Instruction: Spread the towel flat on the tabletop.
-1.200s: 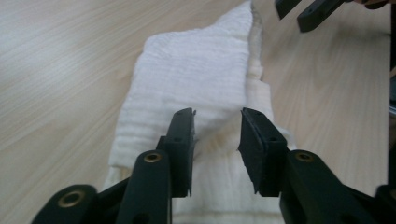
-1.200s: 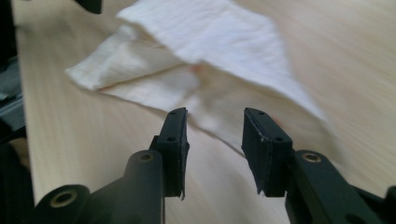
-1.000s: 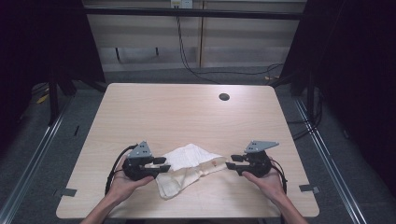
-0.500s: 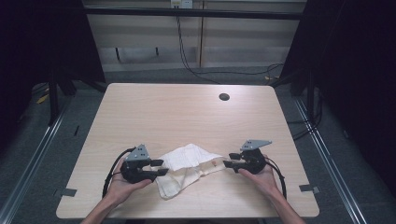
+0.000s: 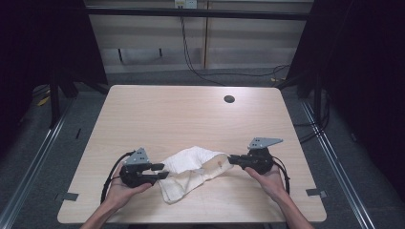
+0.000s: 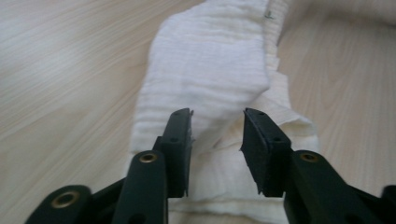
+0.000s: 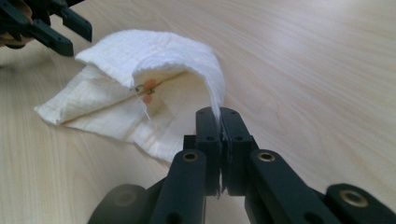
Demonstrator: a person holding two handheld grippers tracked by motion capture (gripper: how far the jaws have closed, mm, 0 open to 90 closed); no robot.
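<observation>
Cloth: crumpled white gauzy fabric cloth (image 5: 191, 169), lying on the light wood-grain rectangular table (image 5: 181, 114) near its front edge, between the two grippers.
Right gripper: black two-jaw gripper (image 7: 219, 119) in the person's right hand (image 5: 270, 179); jaws pressed together, pinching a thin edge of the cloth.
Cloth at right jaws: the pinched edge rises from between the jaw tips and arches up and away from them, then falls onto the rest of the pile ahead of the jaws; a small orange stain (image 7: 149, 85) and a loose thread sit under the arch, just beyond the tips.
Left gripper: black two-jaw gripper (image 6: 217, 123) in the person's left hand (image 5: 122, 188); jaws spread, nothing clamped.
Cloth at left jaws: a folded layer lies under and ahead of the gap between the jaws; the left-side jaw tip is at or touching the fabric, the other one hangs over it, contact unclear.
Cloth layers: upper ridged fold runs straight ahead of the left jaws, a creamier layer lies below it, beside the right-side jaw.
Table extras: round dark grommet hole (image 5: 229, 99) far ahead of both sets of jaws, well apart from the cloth.
Cables: black cable (image 5: 107, 179) loops behind the left gripper, on the table.
</observation>
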